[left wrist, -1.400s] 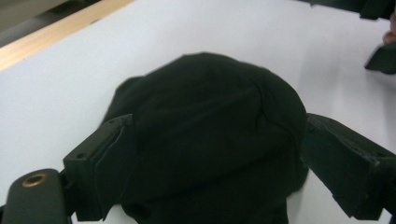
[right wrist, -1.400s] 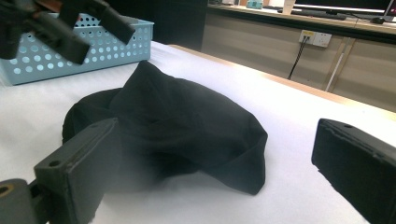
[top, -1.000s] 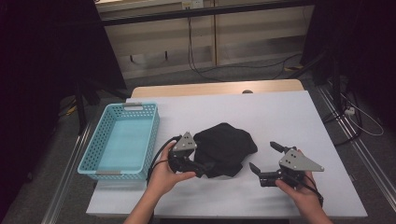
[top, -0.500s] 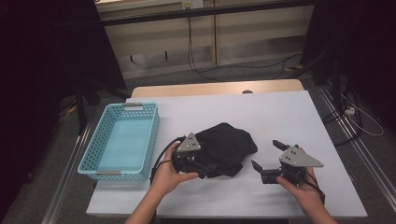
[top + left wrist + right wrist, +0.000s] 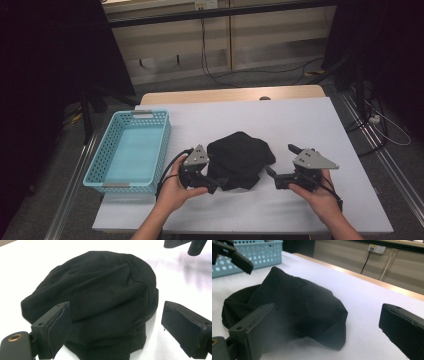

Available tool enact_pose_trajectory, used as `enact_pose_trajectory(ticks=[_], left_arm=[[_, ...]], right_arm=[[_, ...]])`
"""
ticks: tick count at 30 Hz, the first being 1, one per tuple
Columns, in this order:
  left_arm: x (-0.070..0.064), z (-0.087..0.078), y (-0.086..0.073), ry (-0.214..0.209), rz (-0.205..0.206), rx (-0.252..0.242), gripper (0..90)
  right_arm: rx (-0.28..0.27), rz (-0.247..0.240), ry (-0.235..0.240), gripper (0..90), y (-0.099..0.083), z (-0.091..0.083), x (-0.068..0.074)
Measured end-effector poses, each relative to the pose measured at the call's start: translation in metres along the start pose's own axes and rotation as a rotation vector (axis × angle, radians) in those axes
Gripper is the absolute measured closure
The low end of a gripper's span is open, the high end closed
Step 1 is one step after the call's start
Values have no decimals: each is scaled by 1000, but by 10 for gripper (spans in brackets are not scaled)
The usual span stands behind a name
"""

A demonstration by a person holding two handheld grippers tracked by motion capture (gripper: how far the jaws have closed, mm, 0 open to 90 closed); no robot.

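A crumpled black cloth (image 5: 240,157), shaped like a soft cap, lies in the middle of the white table (image 5: 310,120). My left gripper (image 5: 212,184) is at the cloth's front-left edge, held in a hand. In the left gripper view the left gripper (image 5: 116,311) is open, and the cloth (image 5: 100,285) bulges between its jaws. My right gripper (image 5: 281,160) stands open just right of the cloth, apart from it. In the right gripper view the right gripper (image 5: 327,311) points at the cloth (image 5: 294,300), whose near corner lies in the gap between the jaws.
A light blue perforated basket (image 5: 95,165) with nothing in it stands at the table's left side, close to the left hand. The table's wooden far edge (image 5: 230,95) runs behind. Bare white surface lies beyond and right of the cloth.
The right gripper has shifted a little left, closer to the cloth. The left gripper has barely moved at the cloth's edge.
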State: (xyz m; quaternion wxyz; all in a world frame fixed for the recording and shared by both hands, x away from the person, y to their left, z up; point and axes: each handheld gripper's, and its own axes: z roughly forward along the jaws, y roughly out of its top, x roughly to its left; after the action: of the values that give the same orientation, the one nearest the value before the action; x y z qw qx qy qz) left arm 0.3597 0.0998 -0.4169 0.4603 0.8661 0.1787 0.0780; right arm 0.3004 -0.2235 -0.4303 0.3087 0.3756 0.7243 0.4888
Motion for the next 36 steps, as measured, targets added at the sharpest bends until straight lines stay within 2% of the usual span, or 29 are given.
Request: enact_pose_trajectory(ticks=[6,11,13,15,18,20,24,25,26,30,33,36], left_arm=[[-2,0,1,-6,-2,-24,97],[-4,6,-5,7,4,0,97],[-5,8,-7,9,10,19,98],[-8,11,-8,-9,12,23,126],[-13,14,-10,-30,40,51,203],[-15,16,-13,-46,31,66,257],[-17,17,-17,-55,39,106,360],[-17,18,-18,-60,34,119,392],[-17,18,-18,-63,47,138,452],[-18,20,-21,-80,36,184,583],[-18,21,-21,-90,29,191,676],[-17,20,-17,-90,5,222,843]], right_arm=[[14,2,2,7,2,10,2],[30,37,12,7,-1,12,2],[46,33,27,6,-2,14,2],[59,36,36,7,-4,16,4],[67,35,51,11,-5,17,4],[69,33,50,13,-5,17,4],[76,37,46,13,-6,17,2],[78,38,43,13,-6,17,2],[77,41,43,13,-6,17,2],[78,32,44,15,-7,17,3],[82,27,42,18,-8,17,5],[90,20,39,19,-9,17,5]])
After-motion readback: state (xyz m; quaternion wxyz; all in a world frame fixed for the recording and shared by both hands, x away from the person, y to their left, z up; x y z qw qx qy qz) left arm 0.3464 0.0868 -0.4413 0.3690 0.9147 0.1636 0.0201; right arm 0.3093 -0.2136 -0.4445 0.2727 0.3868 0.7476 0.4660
